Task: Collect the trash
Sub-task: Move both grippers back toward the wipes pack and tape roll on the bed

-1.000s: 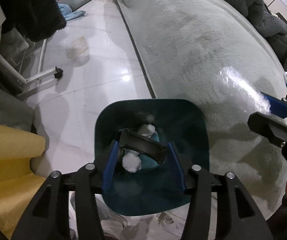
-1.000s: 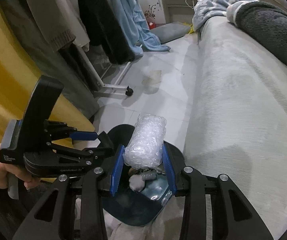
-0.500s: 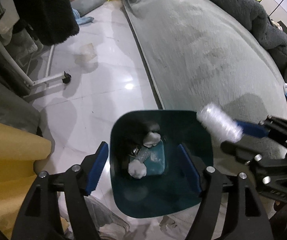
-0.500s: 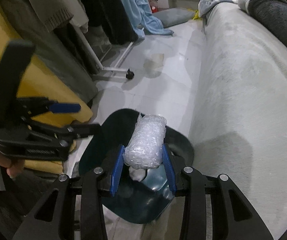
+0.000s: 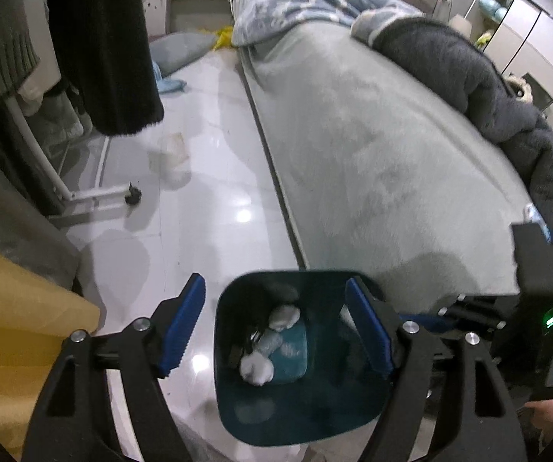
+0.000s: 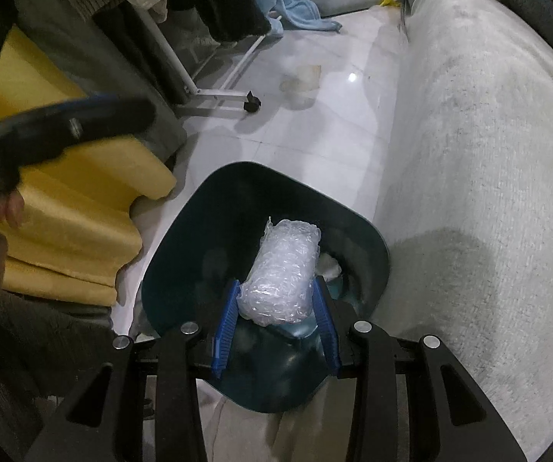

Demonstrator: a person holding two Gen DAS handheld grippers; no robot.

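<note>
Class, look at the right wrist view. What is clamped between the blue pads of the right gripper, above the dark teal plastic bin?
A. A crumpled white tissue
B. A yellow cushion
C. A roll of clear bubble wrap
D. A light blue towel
C: the right gripper is shut on the roll of clear bubble wrap, held over the open dark teal plastic bin.

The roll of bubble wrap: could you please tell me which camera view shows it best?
The right wrist view: the roll of bubble wrap sits centred and whole, clamped in the right gripper above the dark teal bin. In the left wrist view I cannot make it out; the left gripper's finger hides that spot.
</note>
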